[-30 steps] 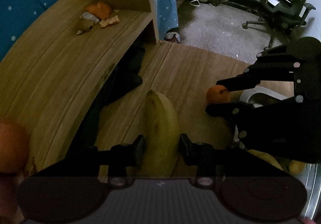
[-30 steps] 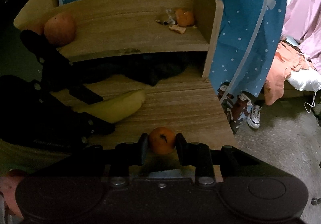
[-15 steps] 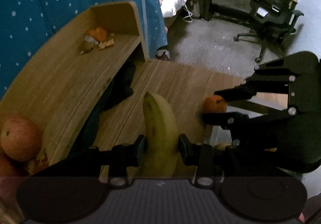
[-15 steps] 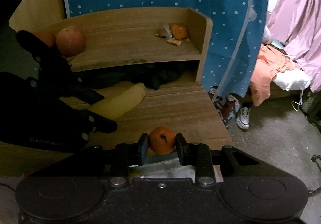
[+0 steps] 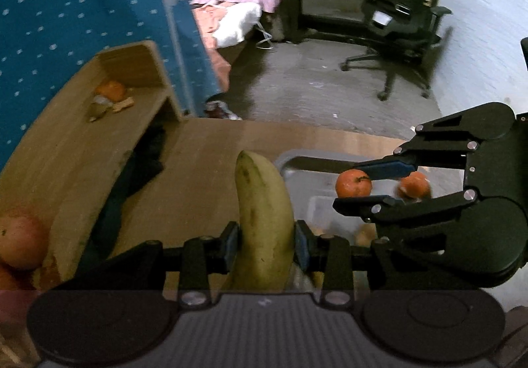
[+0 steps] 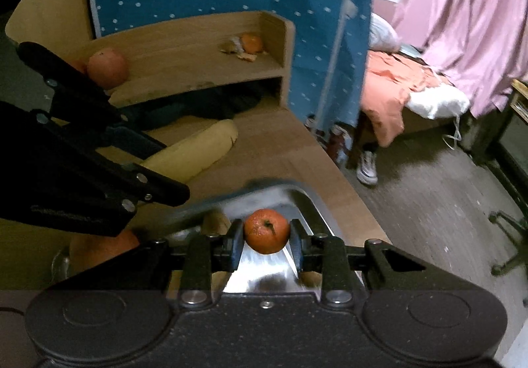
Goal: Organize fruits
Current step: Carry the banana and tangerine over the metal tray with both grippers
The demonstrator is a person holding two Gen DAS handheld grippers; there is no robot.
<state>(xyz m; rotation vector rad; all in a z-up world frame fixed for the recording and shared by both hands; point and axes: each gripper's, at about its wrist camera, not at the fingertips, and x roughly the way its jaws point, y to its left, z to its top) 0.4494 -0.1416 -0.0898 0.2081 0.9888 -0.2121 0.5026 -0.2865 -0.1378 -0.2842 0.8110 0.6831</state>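
The left hand-held gripper [image 5: 265,241] was clamped on a banana [image 5: 262,219] and the right hand-held gripper [image 6: 266,244] on a tangerine [image 6: 266,231], both held above the metal tray [image 6: 307,203] on the desk [image 5: 204,163]. Judging by this, sorting was midway: an apple [image 6: 107,68] and another tangerine [image 6: 251,43] lay on the shelf [image 6: 184,51] behind the tray.

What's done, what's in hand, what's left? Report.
Done: one tangerine seems to sit already in the metal tray. In hand: left claw grips the banana; right claw grips another tangerine over the tray. Left: the apple and an orange with peel scraps remain on the shelf.
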